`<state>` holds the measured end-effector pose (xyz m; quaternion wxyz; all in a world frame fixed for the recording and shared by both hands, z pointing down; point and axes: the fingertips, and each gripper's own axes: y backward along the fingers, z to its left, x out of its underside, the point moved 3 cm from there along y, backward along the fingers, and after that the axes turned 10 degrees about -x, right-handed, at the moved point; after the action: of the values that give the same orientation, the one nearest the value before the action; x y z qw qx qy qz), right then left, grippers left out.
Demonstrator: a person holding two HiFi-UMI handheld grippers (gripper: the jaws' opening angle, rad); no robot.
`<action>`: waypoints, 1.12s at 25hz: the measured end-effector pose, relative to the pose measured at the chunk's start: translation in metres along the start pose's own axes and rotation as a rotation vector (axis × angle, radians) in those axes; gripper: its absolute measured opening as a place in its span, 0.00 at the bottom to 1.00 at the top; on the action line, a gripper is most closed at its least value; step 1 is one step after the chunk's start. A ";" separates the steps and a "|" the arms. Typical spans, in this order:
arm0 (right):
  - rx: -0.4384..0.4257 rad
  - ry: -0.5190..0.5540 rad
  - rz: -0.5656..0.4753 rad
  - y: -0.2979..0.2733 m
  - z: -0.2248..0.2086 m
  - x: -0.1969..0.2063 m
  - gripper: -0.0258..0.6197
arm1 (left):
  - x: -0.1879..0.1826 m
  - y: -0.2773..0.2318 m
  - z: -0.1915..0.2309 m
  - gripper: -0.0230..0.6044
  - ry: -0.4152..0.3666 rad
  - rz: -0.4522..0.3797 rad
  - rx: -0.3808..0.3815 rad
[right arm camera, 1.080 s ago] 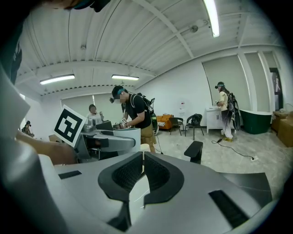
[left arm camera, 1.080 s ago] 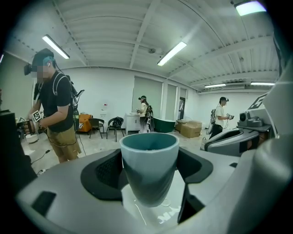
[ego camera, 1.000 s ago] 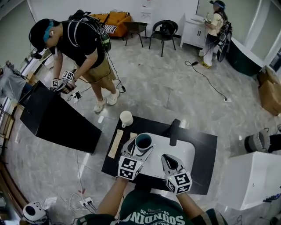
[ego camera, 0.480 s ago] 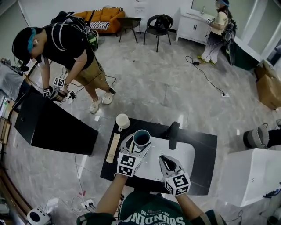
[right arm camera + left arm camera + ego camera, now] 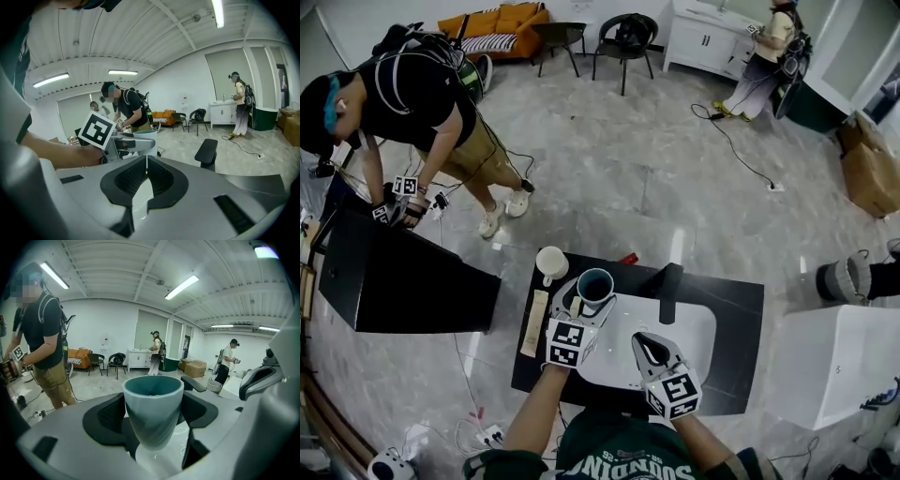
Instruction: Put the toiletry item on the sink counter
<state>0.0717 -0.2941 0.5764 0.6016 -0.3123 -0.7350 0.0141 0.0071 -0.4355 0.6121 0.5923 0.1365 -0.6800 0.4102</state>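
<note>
The left gripper pinches a teal cup between its two jaws. In the left gripper view the jaws press on both sides of the cup, below its rim, and the cup stands upright with its mouth open. It is over the far left edge of the white basin, where the basin meets the black sink counter. It seems to be held a little above the surface, but this is not sure from these views.

The right gripper is over the near part of the basin, and its jaws are pressed together with nothing between them.

A black faucet stands just right of the cup, at the far side of the basin. A white mug sits on the far left corner of the counter, near the cup but apart from it. A pale flat strip lies along the left edge. The right part of the counter is bare and gives open room.

Left of the counter stands a black slanted box, and a white cabinet stands to the right.
</note>
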 end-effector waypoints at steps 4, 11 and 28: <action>0.002 -0.017 0.017 -0.010 -0.004 0.003 0.11 | 0.007 -0.014 0.006 0.63 0.004 0.019 0.007; 0.009 -0.052 0.059 -0.022 -0.008 0.019 0.11 | 0.034 -0.044 0.019 0.63 -0.014 0.070 0.005; 0.077 -0.126 0.123 -0.018 -0.020 0.052 0.11 | 0.053 -0.113 0.052 0.63 -0.011 0.093 -0.052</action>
<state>0.0772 -0.2910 0.6350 0.5636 -0.3319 -0.7500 0.0987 0.0328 -0.5278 0.7071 0.5722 0.0917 -0.6992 0.4186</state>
